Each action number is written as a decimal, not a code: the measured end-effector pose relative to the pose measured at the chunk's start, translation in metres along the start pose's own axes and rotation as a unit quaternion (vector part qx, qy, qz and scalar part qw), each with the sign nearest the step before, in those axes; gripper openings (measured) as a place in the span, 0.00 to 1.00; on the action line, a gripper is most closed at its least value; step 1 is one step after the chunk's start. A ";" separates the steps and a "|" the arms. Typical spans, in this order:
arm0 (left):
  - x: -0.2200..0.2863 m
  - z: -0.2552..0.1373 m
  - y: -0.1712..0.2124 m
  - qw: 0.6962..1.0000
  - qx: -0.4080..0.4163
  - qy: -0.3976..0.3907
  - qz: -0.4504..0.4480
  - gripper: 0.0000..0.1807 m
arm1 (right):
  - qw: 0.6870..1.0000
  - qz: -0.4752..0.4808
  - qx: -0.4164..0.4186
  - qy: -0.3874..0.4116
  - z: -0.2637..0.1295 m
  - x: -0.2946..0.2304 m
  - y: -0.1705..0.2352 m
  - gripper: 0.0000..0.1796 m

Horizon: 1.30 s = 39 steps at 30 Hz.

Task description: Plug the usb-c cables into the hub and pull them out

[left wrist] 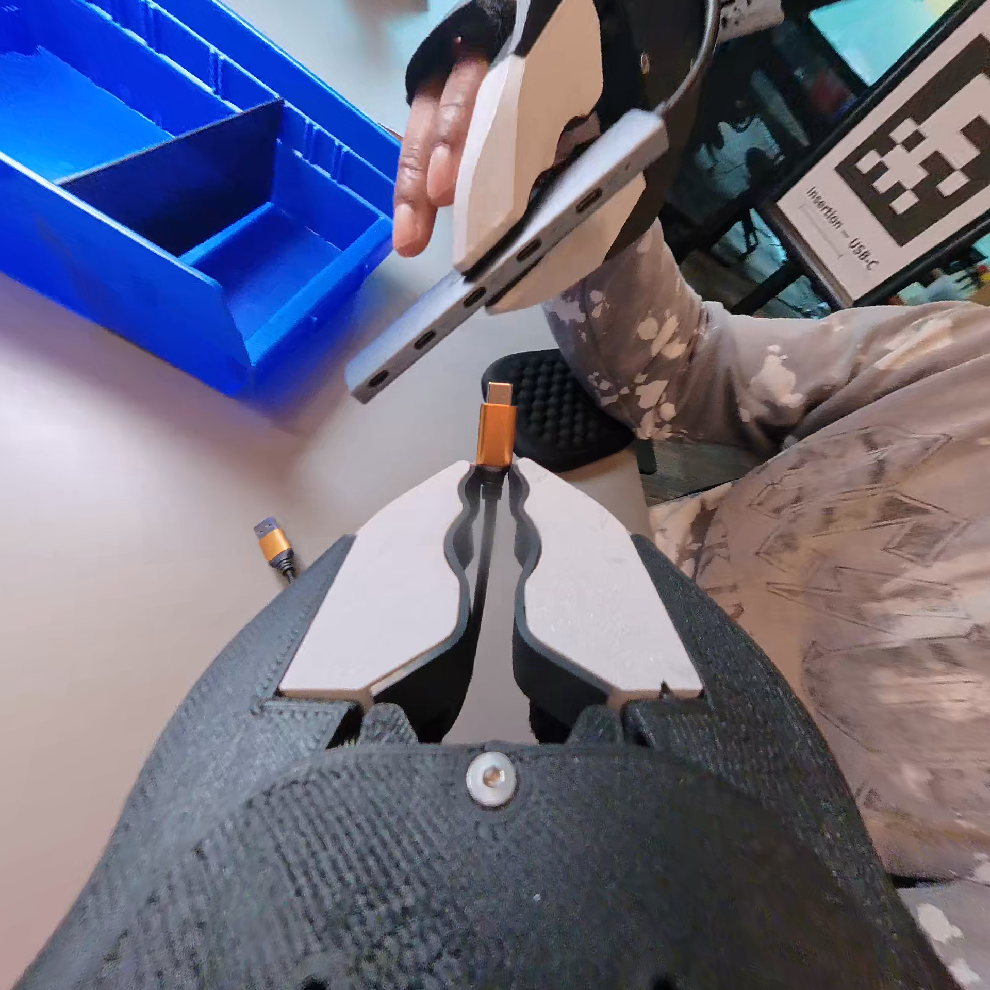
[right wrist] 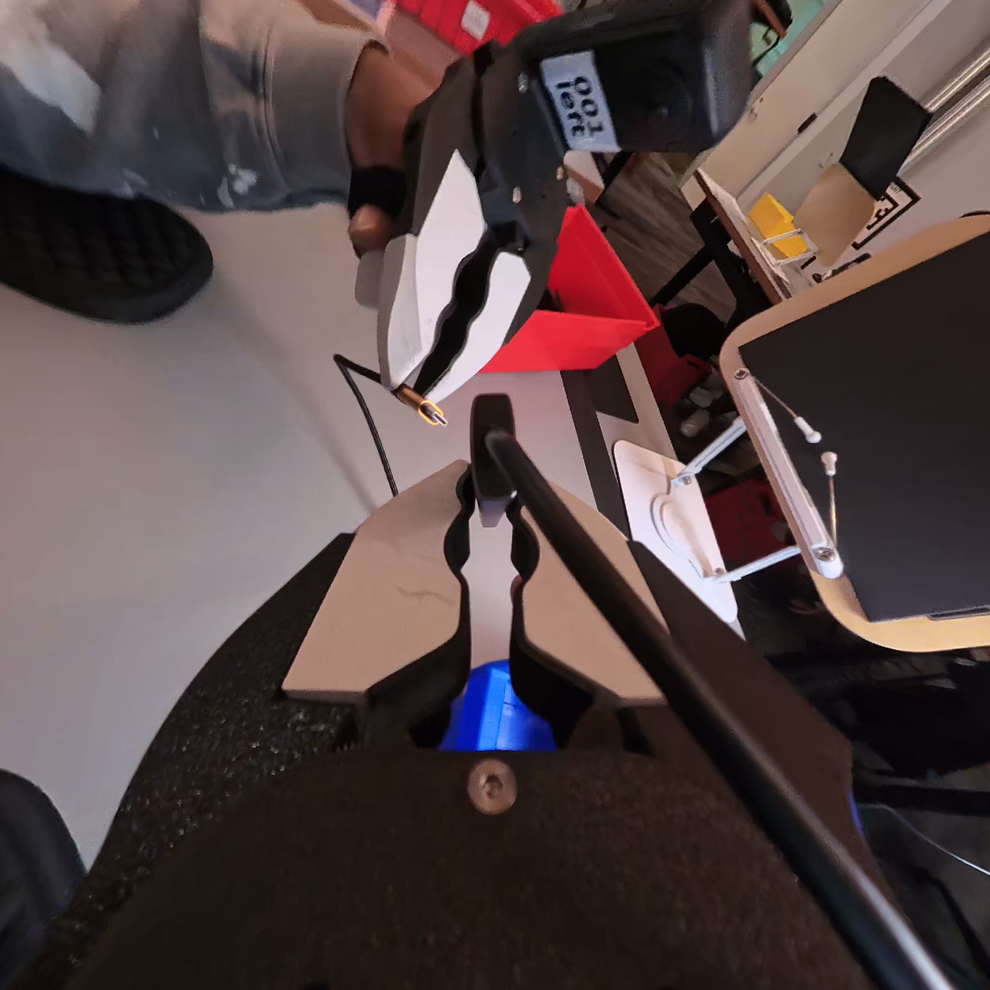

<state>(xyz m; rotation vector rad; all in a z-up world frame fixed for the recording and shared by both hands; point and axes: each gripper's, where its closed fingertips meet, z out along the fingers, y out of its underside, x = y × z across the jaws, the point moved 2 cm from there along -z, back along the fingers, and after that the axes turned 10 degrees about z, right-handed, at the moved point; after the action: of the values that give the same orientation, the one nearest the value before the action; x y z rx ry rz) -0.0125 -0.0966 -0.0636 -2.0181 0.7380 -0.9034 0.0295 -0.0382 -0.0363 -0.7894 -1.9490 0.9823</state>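
My left gripper is shut on an orange USB-C plug whose metal tip points up at the hub, a short gap below it. The grey hub shows a row of several ports along its edge and is clamped by my right gripper, held in the air above the table. In the right wrist view my right gripper is shut on the hub, seen end-on with its black cable trailing back. The left gripper with the plug is just left of the hub.
A blue divided bin stands at the left on the pale table. The cable's other orange plug lies on the table. A black wrist rest lies behind the plug. A red bin and a marker board stand beyond. My right fingertips sit around 6 centimeters from my left ones.
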 end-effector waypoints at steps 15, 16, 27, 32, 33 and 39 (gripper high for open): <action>-0.016 0.024 0.052 0.991 -0.125 -0.007 -0.037 0.06 | 0.970 -0.217 -0.096 0.048 0.044 -0.048 0.045 0.06; -0.017 0.024 0.055 0.990 -0.133 -0.011 -0.038 0.06 | 0.966 -0.232 -0.102 0.051 0.047 -0.050 0.046 0.06; -0.022 0.020 0.071 0.981 -0.189 -0.037 -0.025 0.06 | 0.931 -0.333 -0.132 0.071 0.062 -0.063 0.051 0.05; -0.021 0.015 0.067 0.984 -0.172 -0.035 -0.013 0.06 | 0.925 -0.355 -0.105 0.084 0.064 -0.068 0.048 0.05; -0.020 0.014 0.065 0.986 -0.164 -0.034 -0.008 0.06 | 0.927 -0.353 -0.094 0.089 0.063 -0.068 0.046 0.05; -0.011 0.007 0.050 0.991 -0.127 -0.025 0.033 0.06 | 0.937 -0.330 -0.035 0.110 0.053 -0.064 0.034 0.06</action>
<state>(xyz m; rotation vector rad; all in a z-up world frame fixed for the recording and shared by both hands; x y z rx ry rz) -0.0225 -0.1114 -0.1127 -2.2145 0.9255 -0.7465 0.0212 -0.0904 -0.1093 -0.2225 -1.8600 0.4007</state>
